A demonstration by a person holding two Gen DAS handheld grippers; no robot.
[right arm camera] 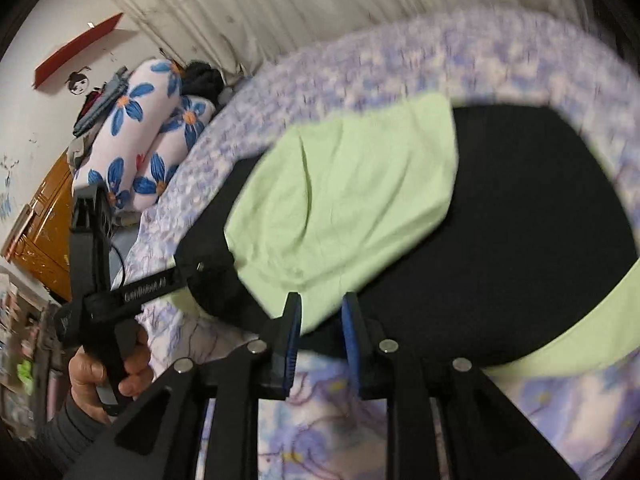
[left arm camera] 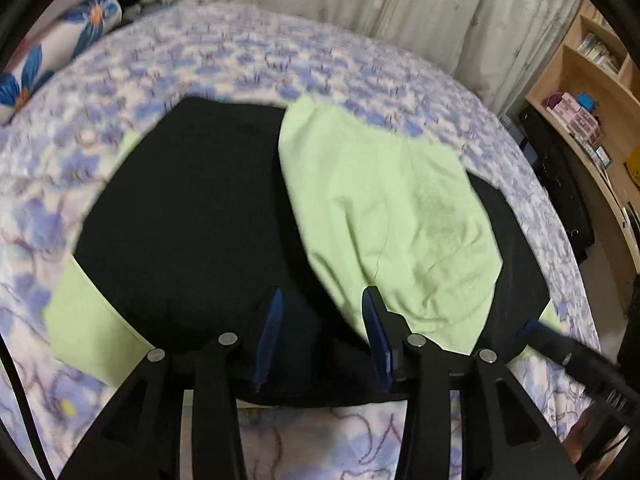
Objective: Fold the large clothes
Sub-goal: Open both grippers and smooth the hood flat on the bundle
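Left claw (left arm camera: 320,312) parted over black garment (left arm camera: 192,216) on bed (left arm camera: 280,60); right claw (right arm camera: 320,312) narrowly parted at green cloth (right arm camera: 340,192); only right view shows a hand (right arm camera: 104,376), lower left.

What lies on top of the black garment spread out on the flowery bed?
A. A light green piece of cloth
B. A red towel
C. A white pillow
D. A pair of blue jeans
A: a light green cloth lies folded over the black garment on the bed, and the right wrist view shows the same.
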